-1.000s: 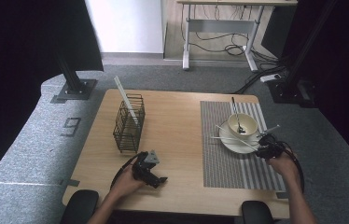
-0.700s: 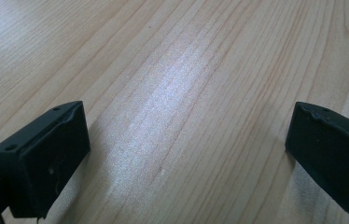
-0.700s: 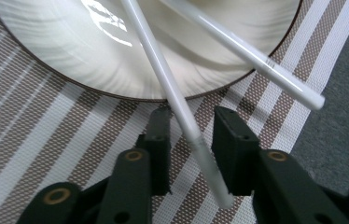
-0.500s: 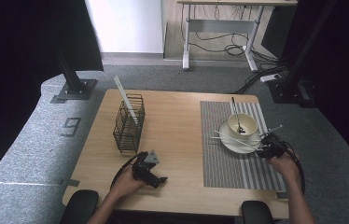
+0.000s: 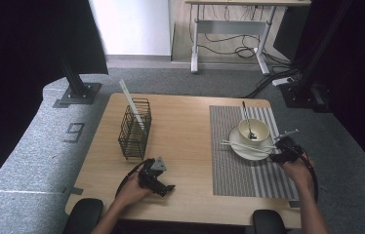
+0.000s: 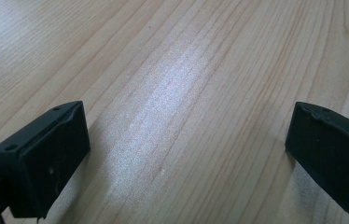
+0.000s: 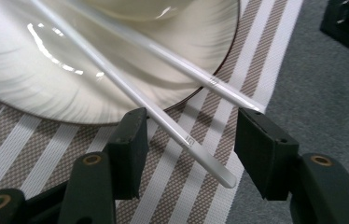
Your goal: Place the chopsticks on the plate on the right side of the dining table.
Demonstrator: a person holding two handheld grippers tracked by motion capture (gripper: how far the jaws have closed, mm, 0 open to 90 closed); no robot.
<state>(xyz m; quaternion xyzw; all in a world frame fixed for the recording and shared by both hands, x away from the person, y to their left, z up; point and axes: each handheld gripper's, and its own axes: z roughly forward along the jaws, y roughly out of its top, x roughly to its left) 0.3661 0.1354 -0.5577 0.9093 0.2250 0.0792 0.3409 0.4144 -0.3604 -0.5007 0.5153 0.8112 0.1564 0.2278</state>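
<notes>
Two white chopsticks (image 7: pixel 163 116) lie across one plate (image 7: pixel 37 93); both grippers' jaws stand apart, gripping nothing.

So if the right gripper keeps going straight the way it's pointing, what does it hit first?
Probably the white chopsticks lying across the plate. Their near ends sit between the right gripper's jaws, which have just been opening. Beyond them comes the plate's rim, though depth is hard to judge.

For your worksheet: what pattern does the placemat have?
Brown-and-white stripes on the placemat, clearest in the right gripper view.
</notes>
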